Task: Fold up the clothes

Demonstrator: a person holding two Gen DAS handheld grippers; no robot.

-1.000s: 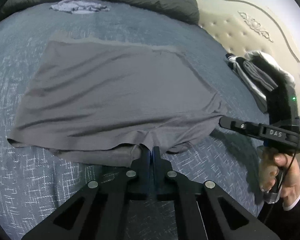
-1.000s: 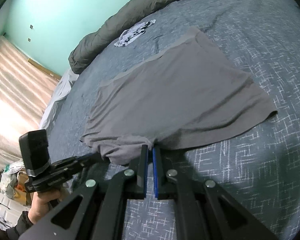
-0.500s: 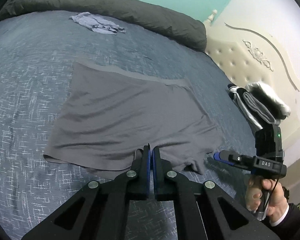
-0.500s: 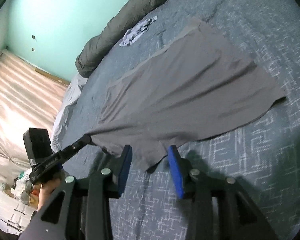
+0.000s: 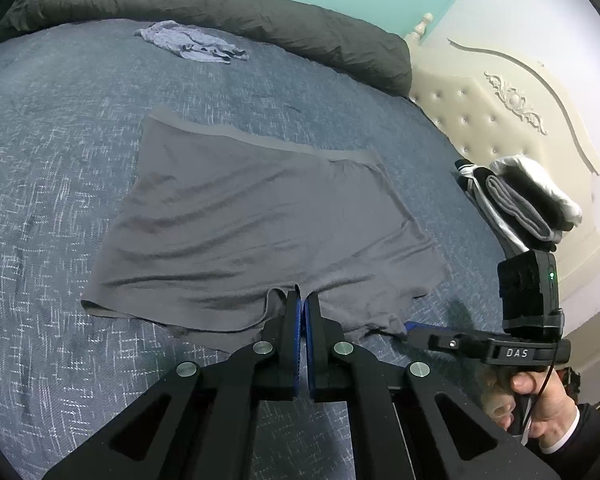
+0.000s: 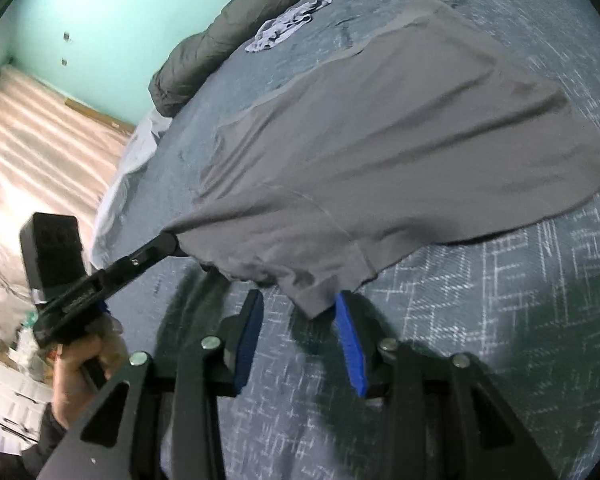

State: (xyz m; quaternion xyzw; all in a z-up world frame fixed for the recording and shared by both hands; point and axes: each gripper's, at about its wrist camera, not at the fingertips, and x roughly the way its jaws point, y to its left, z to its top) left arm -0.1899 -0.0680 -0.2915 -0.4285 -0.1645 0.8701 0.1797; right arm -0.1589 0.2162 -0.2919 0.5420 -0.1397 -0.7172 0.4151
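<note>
Spread out on a blue-grey patterned bedspread (image 5: pixel 52 184) lies a pair of grey boxer shorts (image 5: pixel 256 220), waistband toward the far side of the bed and leg hems toward the cameras. Seen from the left wrist camera, the left gripper (image 5: pixel 302 300) has its two black fingers pressed together on the near hem of the shorts, pinching a small raised fold of cloth between the blue pads. From the right wrist camera, the right gripper (image 6: pixel 300 312) has its jaws spread wide apart, its blue-padded fingers (image 6: pixel 350 340) standing either side of a hanging corner of the shorts, and whether the right pad touches the cloth cannot be told. That same view shows the left gripper off to the left, its tip at the edge of the fabric, held by a hand (image 6: pixel 80 356). Farther back on the bed lies a crumpled pale garment (image 5: pixel 192 42) near a long dark grey bolster (image 5: pixel 220 4). At the right, beside a cream tufted headboard (image 5: pixel 496 120), sits a stack of folded clothes (image 5: pixel 520 204). A hand in a dark sleeve (image 5: pixel 536 404) grips the right gripper's handle.
</note>
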